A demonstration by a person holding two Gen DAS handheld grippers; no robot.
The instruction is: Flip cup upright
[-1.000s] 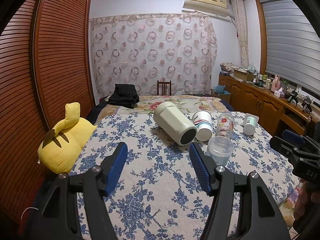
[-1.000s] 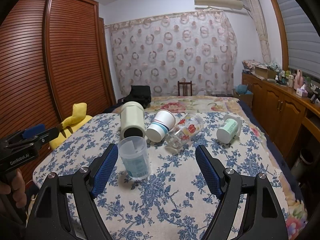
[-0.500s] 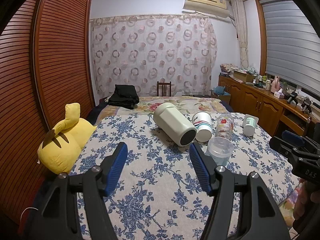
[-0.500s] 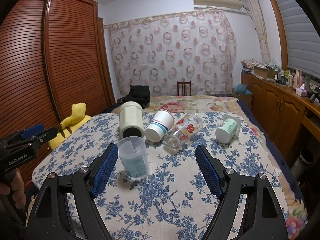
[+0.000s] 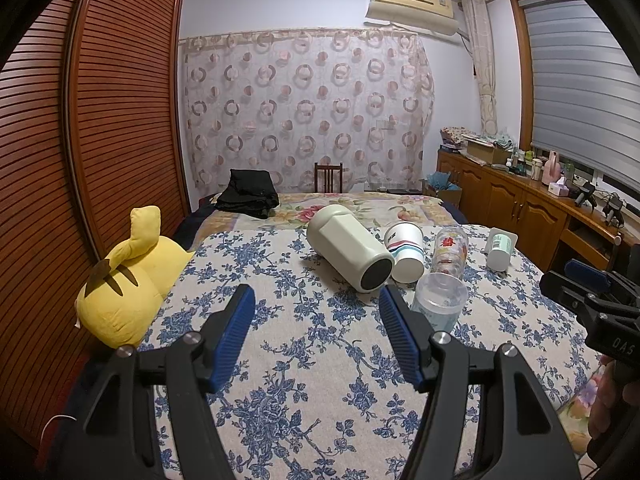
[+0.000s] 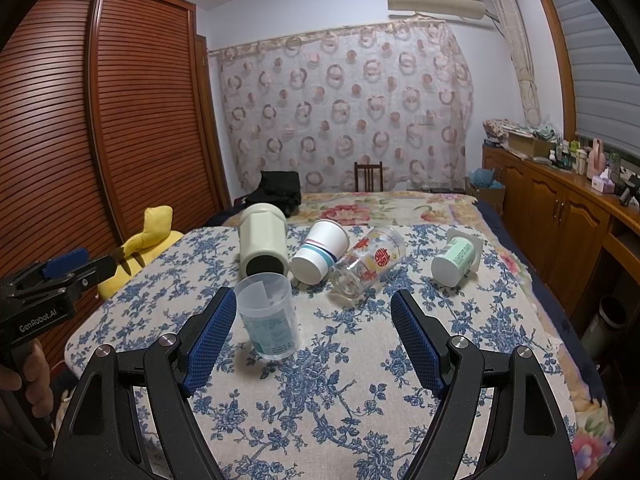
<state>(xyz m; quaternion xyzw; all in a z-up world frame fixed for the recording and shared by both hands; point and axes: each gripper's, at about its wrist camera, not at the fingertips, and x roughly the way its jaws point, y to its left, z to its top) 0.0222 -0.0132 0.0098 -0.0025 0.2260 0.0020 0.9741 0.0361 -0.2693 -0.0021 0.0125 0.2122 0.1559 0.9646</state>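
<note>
A clear plastic cup (image 6: 270,316) stands upright on the floral cloth, just ahead of my right gripper's left finger; it also shows in the left wrist view (image 5: 438,300). Behind it lie on their sides a cream flask (image 6: 264,244), a white paper cup with stripes (image 6: 320,250), a printed glass (image 6: 368,266) and a small green-labelled cup (image 6: 456,258). My right gripper (image 6: 312,334) is open and empty above the cloth. My left gripper (image 5: 318,332) is open and empty, left of the plastic cup.
A yellow plush toy (image 5: 128,284) lies at the bed's left edge by the wooden wardrobe (image 5: 80,120). A black bag (image 5: 248,194) and a chair (image 5: 328,178) stand at the far end. Wooden cabinets (image 6: 560,216) line the right wall.
Both grippers have drifted slightly; the view has barely shifted. The cups have not moved.
</note>
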